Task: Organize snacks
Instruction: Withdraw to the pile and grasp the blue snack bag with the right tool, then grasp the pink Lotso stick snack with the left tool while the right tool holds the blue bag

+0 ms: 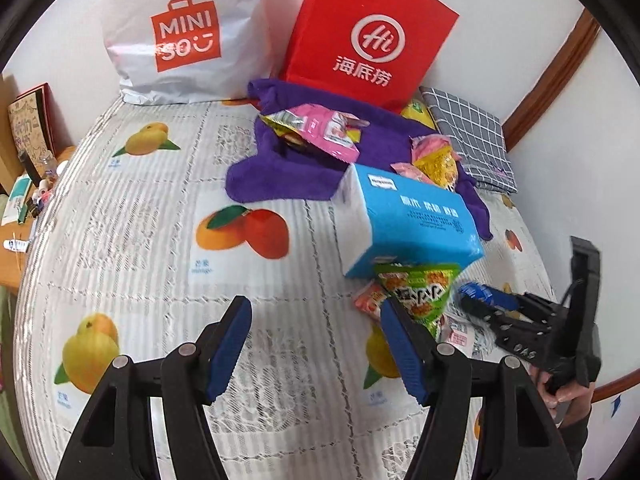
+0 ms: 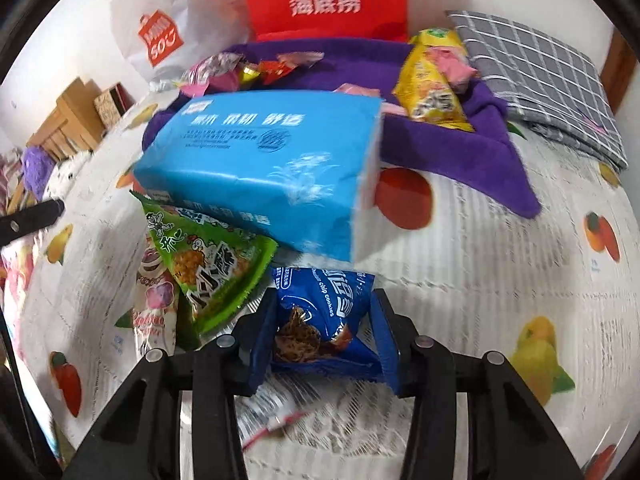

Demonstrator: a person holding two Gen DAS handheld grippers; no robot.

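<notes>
My right gripper (image 2: 322, 332) is shut on a blue chocolate-chip cookie packet (image 2: 324, 316), just above the fruit-print table cover; it also shows in the left wrist view (image 1: 486, 298). Left of it lies a green triangular snack bag (image 2: 212, 264), partly under a blue tissue pack (image 2: 264, 176). A purple towel (image 2: 448, 140) behind holds several snack packets, among them a yellow one (image 2: 430, 84). My left gripper (image 1: 316, 340) is open and empty over the cover, left of the green bag (image 1: 420, 292) and the tissue pack (image 1: 408, 216).
A red paper bag (image 1: 360, 36) and a white Miniso bag (image 1: 180, 36) stand at the back wall. A folded grey checked cloth (image 1: 468, 132) lies at the back right. A pink-and-white packet (image 2: 154, 308) lies left of the green bag. Cardboard boxes (image 2: 72, 116) stand far left.
</notes>
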